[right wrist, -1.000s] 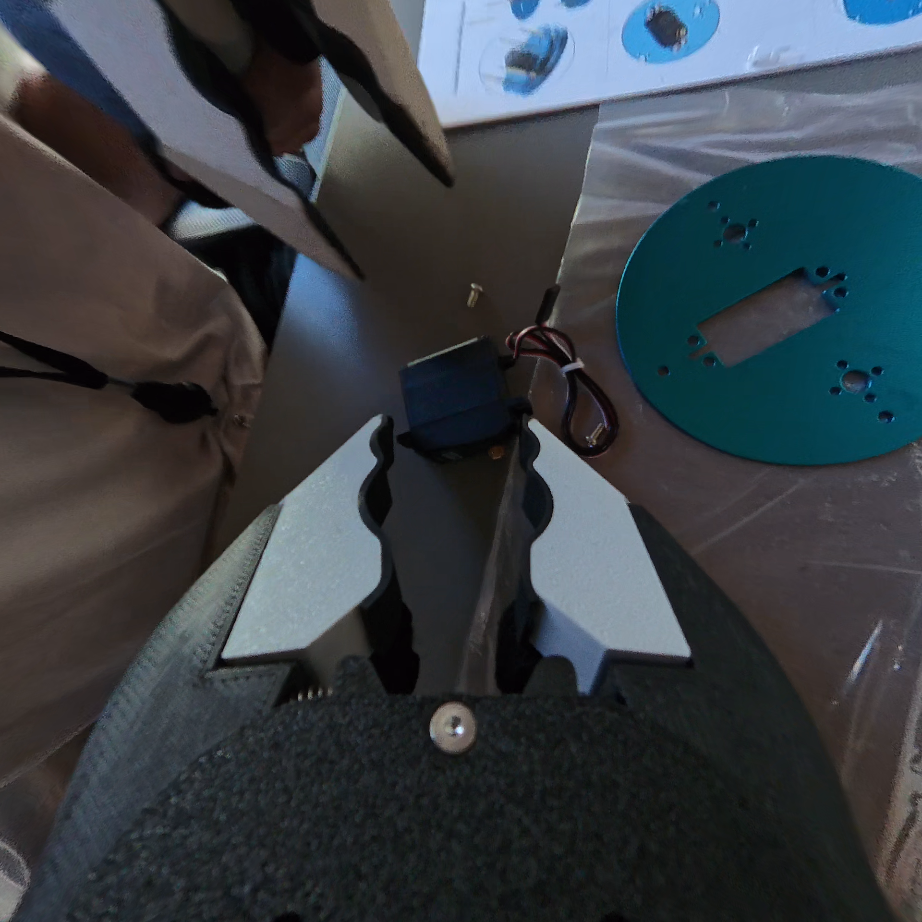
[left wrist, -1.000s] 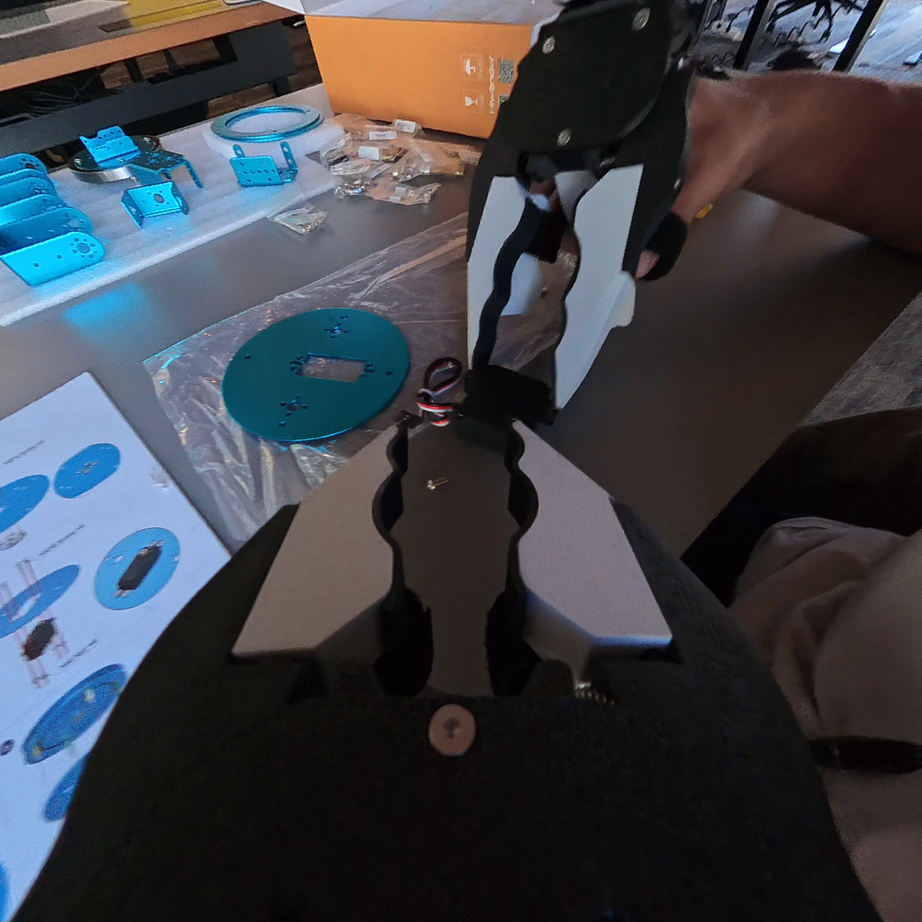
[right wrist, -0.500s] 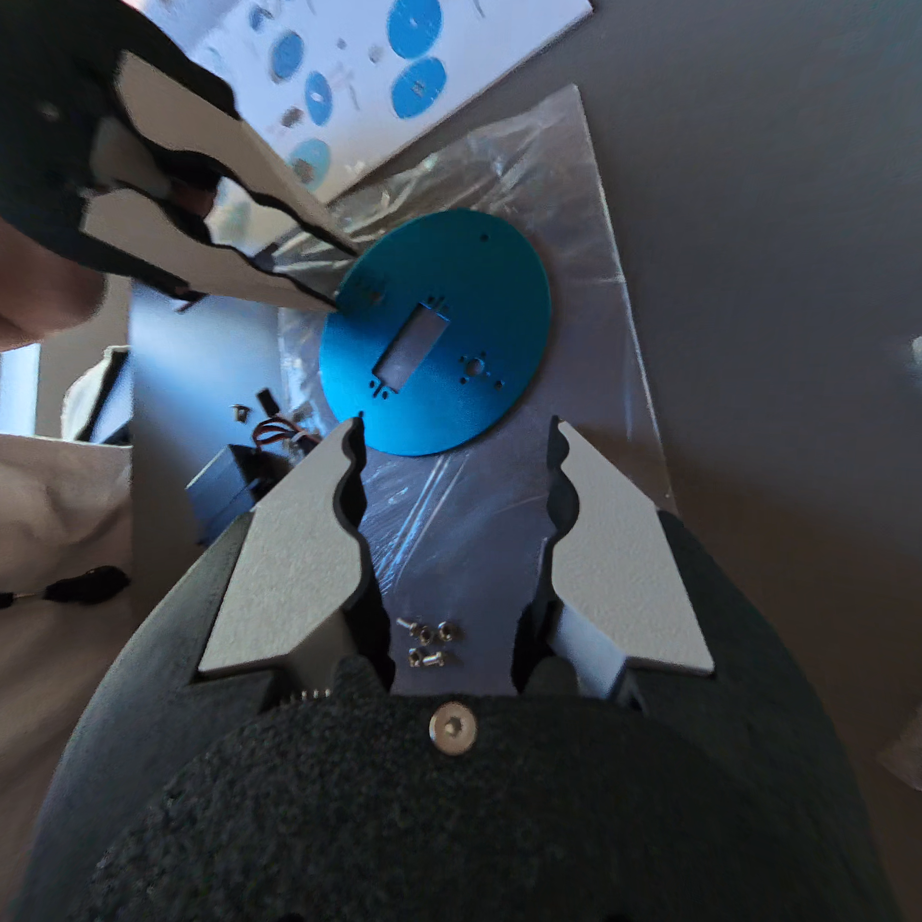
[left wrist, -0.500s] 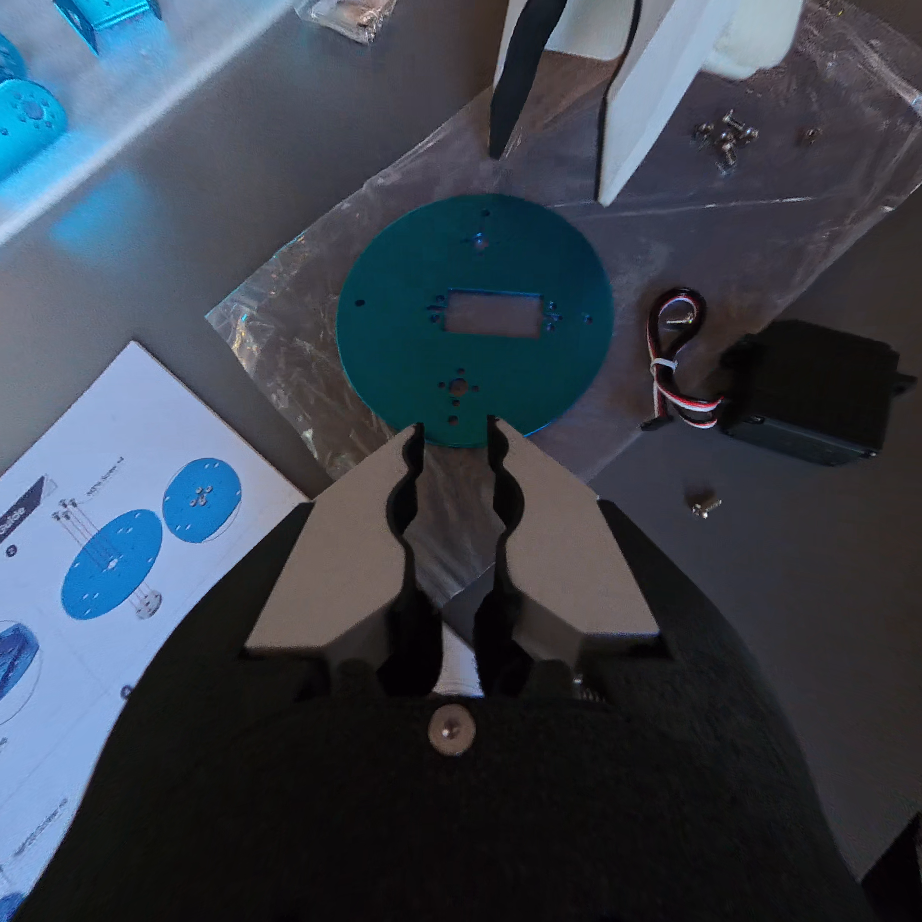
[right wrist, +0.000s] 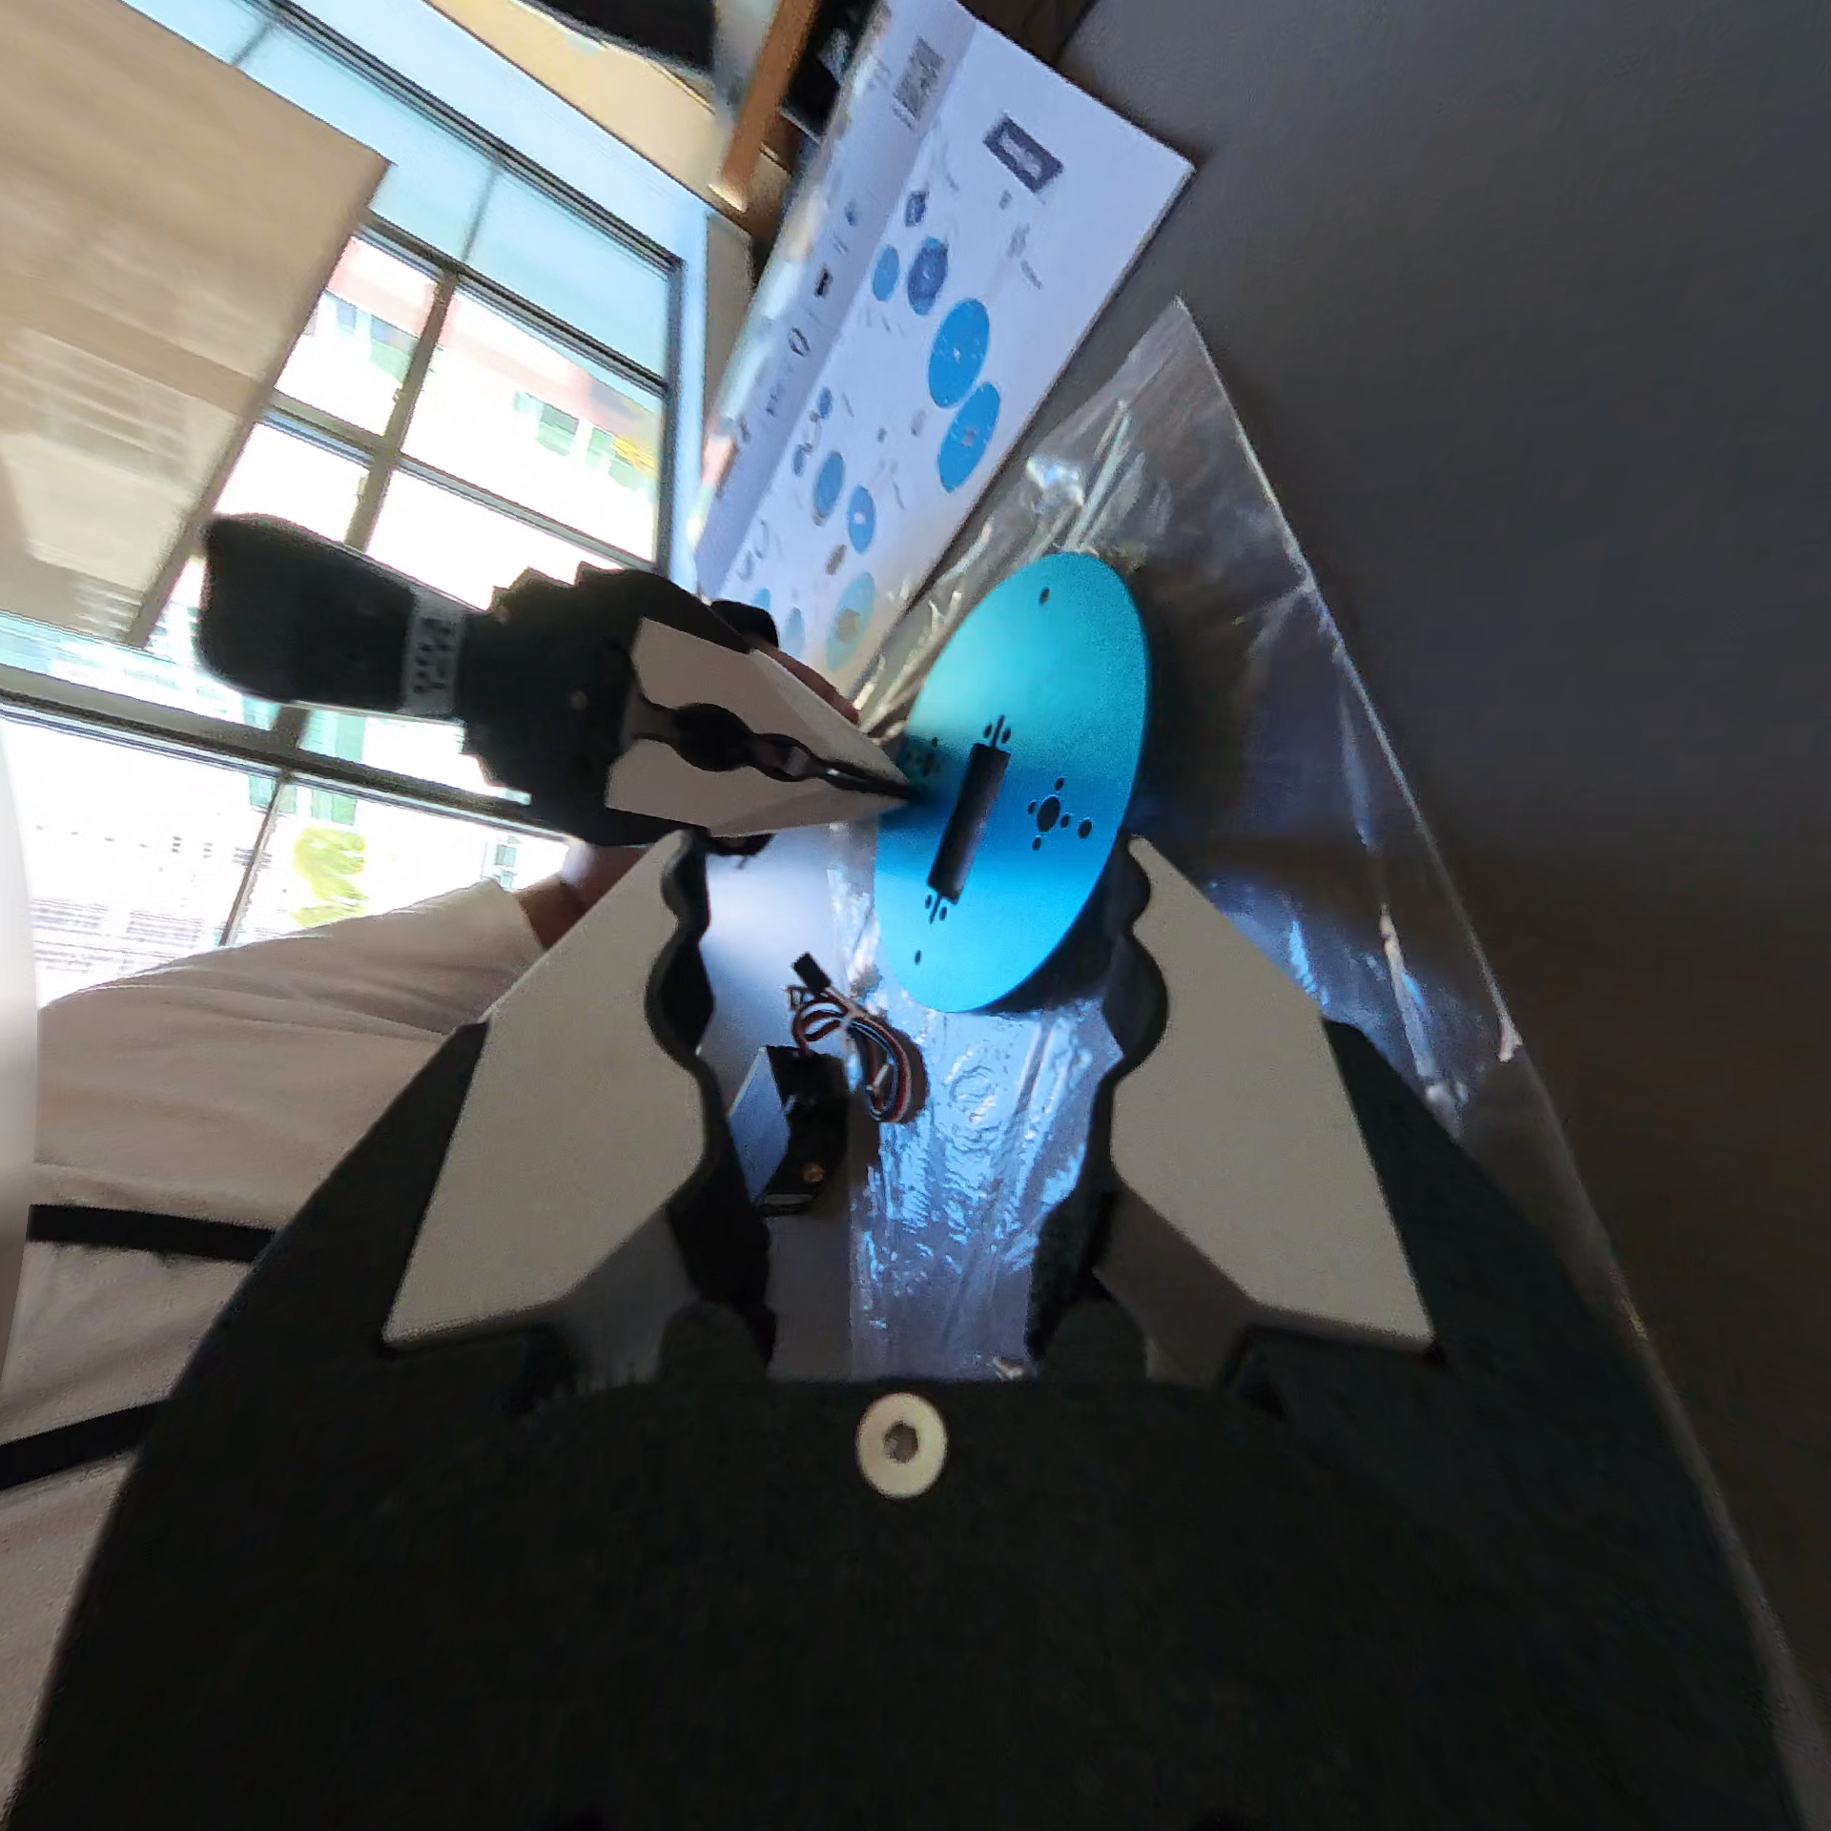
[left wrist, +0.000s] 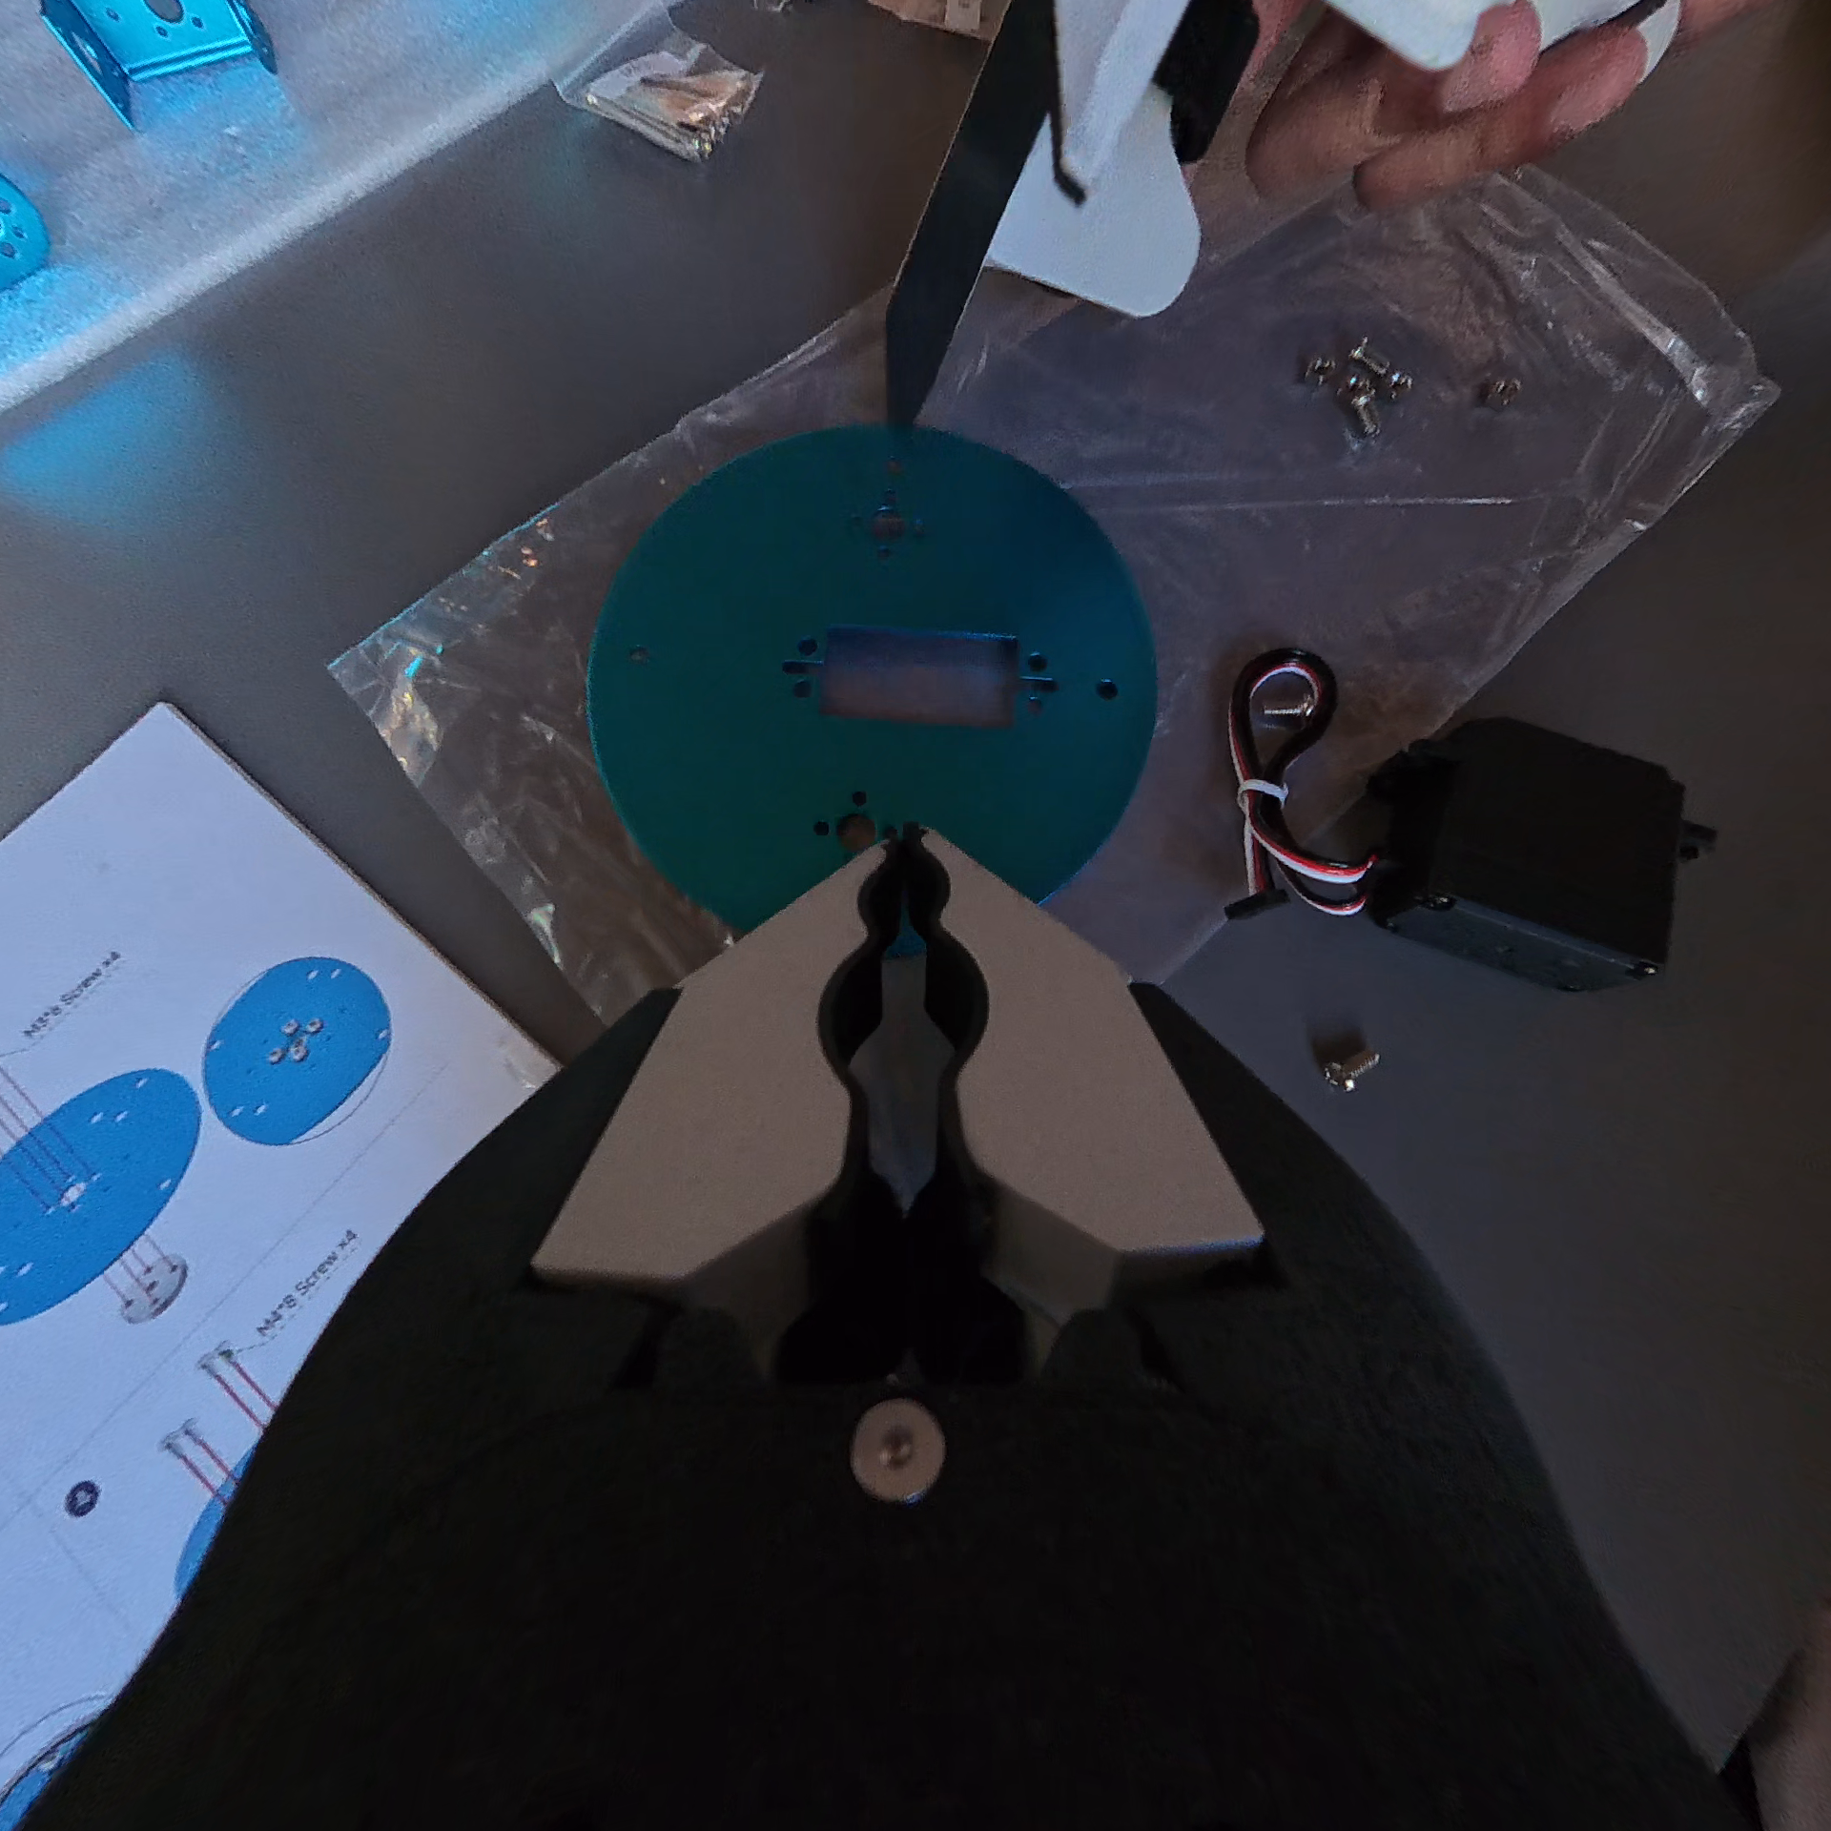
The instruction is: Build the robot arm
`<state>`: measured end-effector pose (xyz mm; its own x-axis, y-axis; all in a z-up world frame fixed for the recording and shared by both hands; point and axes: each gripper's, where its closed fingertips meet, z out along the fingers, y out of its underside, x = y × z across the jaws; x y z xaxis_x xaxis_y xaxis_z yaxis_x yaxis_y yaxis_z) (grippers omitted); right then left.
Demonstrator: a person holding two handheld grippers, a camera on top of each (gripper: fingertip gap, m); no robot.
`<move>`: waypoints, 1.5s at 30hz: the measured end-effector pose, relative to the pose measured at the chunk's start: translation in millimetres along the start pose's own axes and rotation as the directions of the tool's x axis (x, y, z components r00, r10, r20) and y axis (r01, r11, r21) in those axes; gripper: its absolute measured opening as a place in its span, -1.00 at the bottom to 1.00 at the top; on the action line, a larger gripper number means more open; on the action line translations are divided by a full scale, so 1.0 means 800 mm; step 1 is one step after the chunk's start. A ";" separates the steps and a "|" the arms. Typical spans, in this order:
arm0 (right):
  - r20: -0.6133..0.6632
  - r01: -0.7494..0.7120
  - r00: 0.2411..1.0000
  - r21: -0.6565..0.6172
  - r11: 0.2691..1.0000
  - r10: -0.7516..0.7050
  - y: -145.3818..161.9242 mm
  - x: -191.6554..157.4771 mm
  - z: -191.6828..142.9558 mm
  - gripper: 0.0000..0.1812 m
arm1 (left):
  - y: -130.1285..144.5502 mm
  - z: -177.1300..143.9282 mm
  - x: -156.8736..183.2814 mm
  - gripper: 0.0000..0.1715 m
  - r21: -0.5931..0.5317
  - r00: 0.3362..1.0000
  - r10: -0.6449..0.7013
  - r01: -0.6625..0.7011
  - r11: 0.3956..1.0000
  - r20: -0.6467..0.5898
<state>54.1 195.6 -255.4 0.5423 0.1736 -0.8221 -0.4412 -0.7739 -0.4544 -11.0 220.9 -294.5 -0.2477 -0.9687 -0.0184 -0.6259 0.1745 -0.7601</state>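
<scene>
Assembly workspace in an office-like room: grey tabletop (left wrist: 1486, 1288) with blue metal kit parts (left wrist: 168, 50), illustrated instruction sheet (left wrist: 149, 991), bagged hardware (left wrist: 664, 94), loose screws (left wrist: 1357, 381); large windows (right wrist: 446, 446) beyond.

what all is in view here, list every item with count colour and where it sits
round plate: one, teal-blue, rectangular cutout, on the plastic bag, near edge pinched by the left fingers
plastic bag: one, clear, flat on the table
servo: one, black, right of the plate, with a red, white and black lead
screws: small silver cluster on the bag's far right; one loose screw near the servo
instruction sheet: one, white with blue pictures, left of the bag
brackets: blue, far left
small packet: one, clear, holding metal parts, far side
table: grey
left gripper: shut on the plate's rim
right gripper: open, across from the left, by the plate's far edge
</scene>
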 end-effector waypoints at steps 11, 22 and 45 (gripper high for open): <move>0.122 0.011 0.993 -0.033 0.999 -0.006 0.008 -0.023 0.023 -0.93 | -0.016 -0.011 0.000 -1.00 0.107 0.998 0.063 -0.065 0.992 0.024; 0.080 0.170 0.980 0.153 0.974 -0.184 -0.031 -0.089 -0.026 -1.00 | 0.012 -0.182 -0.079 -0.67 0.246 0.918 -0.090 -0.009 0.969 0.386; 0.302 0.660 0.729 -0.548 0.514 -0.614 -0.029 -0.125 0.060 -0.98 | -0.066 -0.117 0.010 -1.00 0.217 0.878 -0.233 0.346 0.913 -0.418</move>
<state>-24.1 225.3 -179.2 0.4501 0.7862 -0.4235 0.5230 -0.6165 -0.5886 -49.1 220.4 -194.0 -0.3807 -0.8171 0.4330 -0.4964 -0.2145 -0.8412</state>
